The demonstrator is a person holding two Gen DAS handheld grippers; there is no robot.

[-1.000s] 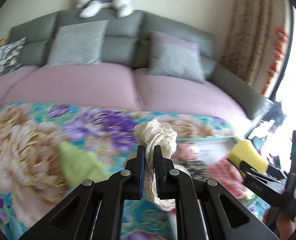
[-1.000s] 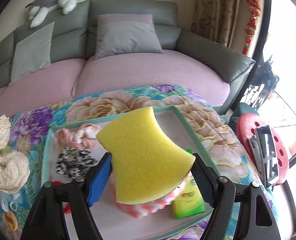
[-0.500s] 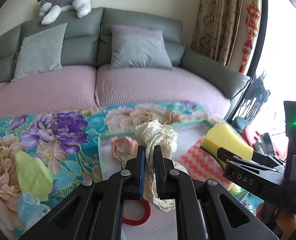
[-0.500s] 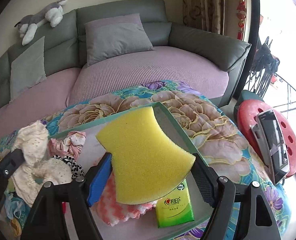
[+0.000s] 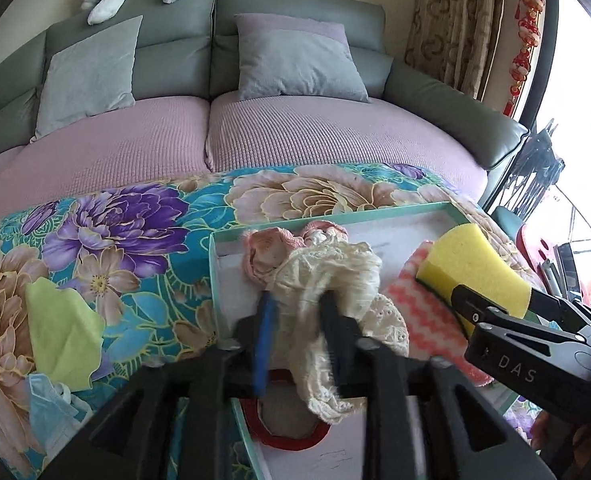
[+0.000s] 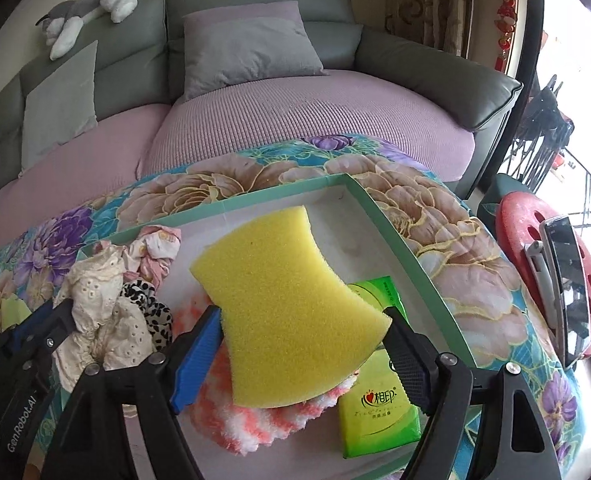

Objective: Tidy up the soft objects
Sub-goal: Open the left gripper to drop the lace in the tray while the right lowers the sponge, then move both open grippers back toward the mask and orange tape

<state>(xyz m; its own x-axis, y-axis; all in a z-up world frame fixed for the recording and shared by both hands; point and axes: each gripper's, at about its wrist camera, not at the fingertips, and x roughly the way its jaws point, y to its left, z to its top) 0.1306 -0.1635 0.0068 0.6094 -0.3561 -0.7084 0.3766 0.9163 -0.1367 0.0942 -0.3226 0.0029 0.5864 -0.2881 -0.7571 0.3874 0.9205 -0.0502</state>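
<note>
Left tongs (image 5: 297, 312) parted around cream lace cloth (image 5: 327, 280) (over tray (image 6: 415, 252)), right tongs (image 6: 303, 344) gripping yellow sponge (image 6: 287, 304) above it.

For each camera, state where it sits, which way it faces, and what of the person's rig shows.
Left wrist: on the left tongs, facing the sofa over the tray; their open fingers flank the lace cloth, right tongs at right.
Right wrist: on the right tongs, facing likewise; they clamp the yellow sponge, left tongs at lower left.
Shared: tray, sponge, lace cloth, sofa.
</note>
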